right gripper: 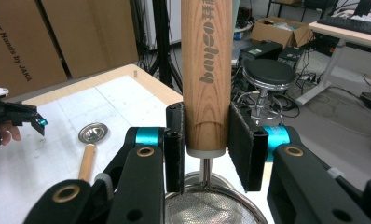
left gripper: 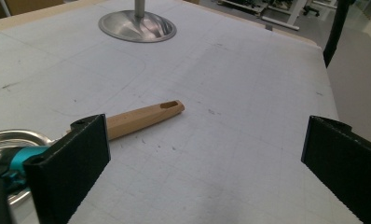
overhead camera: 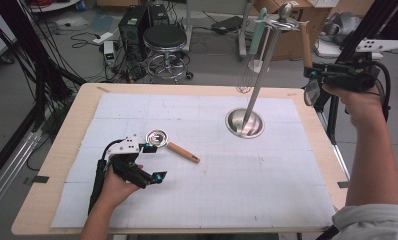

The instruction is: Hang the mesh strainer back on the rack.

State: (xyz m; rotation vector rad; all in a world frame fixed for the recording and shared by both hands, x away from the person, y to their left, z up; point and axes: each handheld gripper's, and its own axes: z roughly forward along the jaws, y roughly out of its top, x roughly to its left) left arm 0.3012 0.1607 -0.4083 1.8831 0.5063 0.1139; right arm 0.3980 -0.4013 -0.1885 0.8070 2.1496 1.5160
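Note:
My right gripper [overhead camera: 321, 76] is raised beyond the table's right edge, shut on the wooden handle [right gripper: 207, 70] of a mesh strainer [overhead camera: 312, 93]. The handle [overhead camera: 306, 47] reaches up towards the top of a steel utensil stand [overhead camera: 263, 65], and the mesh bowl [right gripper: 211, 205] hangs below the jaws. A teal-handled whisk [overhead camera: 256, 37] hangs from the stand. My left gripper [overhead camera: 154, 162] rests low over the white mat at the front left, jaws wide open with nothing between them. Beside it lies a small steel ladle [overhead camera: 157, 137] with a wooden handle [left gripper: 144, 119].
The stand's round steel base [overhead camera: 244, 123] sits on the gridded white mat [overhead camera: 267, 185] right of centre. A black stool [overhead camera: 165, 40], computer boxes and cables stand on the floor behind the table. The wooden table edge [overhead camera: 37, 200] frames the mat.

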